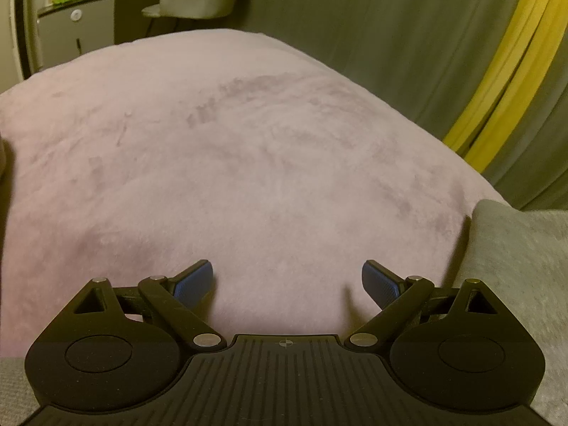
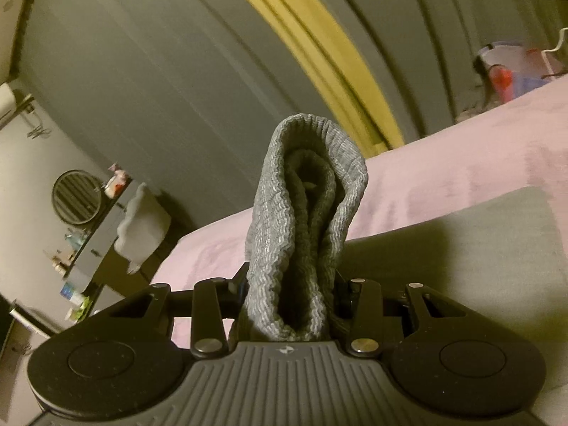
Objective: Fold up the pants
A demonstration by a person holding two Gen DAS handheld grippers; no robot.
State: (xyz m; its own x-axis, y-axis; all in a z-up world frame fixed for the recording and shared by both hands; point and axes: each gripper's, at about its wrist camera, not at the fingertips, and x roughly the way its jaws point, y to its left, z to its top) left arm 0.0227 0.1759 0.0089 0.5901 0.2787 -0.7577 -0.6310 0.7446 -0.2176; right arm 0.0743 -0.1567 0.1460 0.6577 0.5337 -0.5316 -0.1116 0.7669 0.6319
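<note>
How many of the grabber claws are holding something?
1. The right gripper is clamped on a bunched grey ribbed cuff of the pants. The left gripper is open and empty over the pink blanket.

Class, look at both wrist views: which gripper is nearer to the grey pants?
Right. The right gripper is clamped on a bunched fold of the grey pants, lifted above the pink blanket. The left gripper hangs open over bare blanket, with grey fabric off to its right.
</note>
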